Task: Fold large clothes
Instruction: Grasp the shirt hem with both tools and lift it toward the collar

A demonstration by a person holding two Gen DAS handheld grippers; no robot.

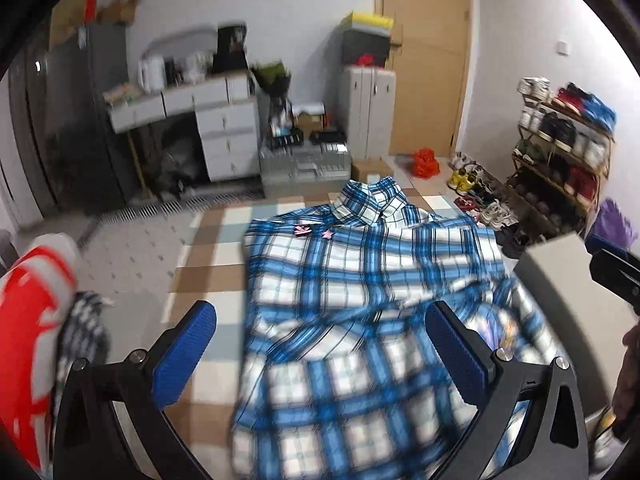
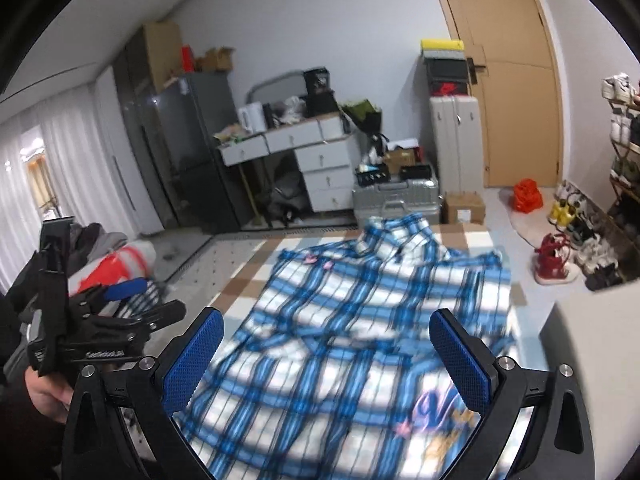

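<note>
Shirt (image 1: 360, 300): light, limp plaid cloth lying on the table (image 1: 208, 240); pinch it at hem corners or shoulder seams. Left tongs (image 1: 320, 344) and right tongs (image 2: 326, 348) gape wide, empty.

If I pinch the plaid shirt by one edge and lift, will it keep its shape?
Probably not. The plaid shirt already lies rumpled in soft overlapping layers, so it should droop and unfold. It looks thin, likely light. Pushed, it would probably bunch up on the checked mat rather than slide flat.
</note>
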